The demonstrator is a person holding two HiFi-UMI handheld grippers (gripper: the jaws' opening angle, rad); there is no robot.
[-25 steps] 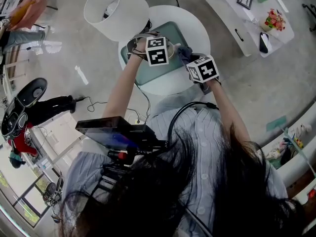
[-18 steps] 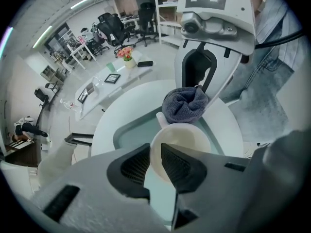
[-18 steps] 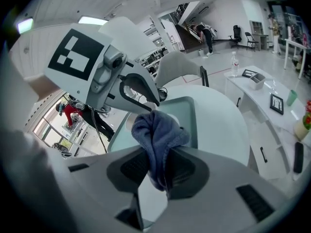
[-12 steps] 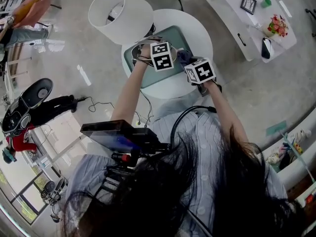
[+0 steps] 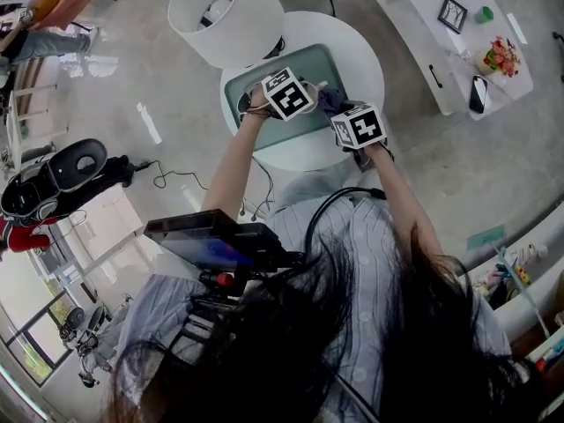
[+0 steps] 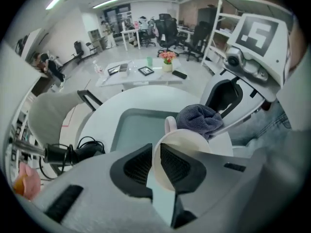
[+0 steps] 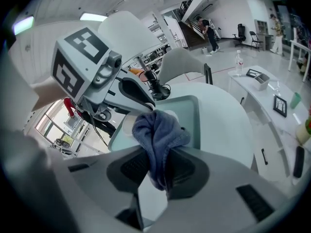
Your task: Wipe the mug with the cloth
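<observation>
Two grippers over the tray (image 5: 304, 130): mug (image 6: 189, 147) in left, cloth (image 6: 199, 120) in right.
Head view: our left gripper (image 5: 300, 91) and right gripper (image 5: 338, 109) sit close together above the round table (image 5: 361, 60). Left gripper view: jaws pinch the white mug's wall at the rim, cloth touching its far edge; we judge the mug rigid, slick, breakable. Right gripper view: jaws clamp the soft, limp cloth at its bunched middle. We read no brand or writing, only square markers.
</observation>
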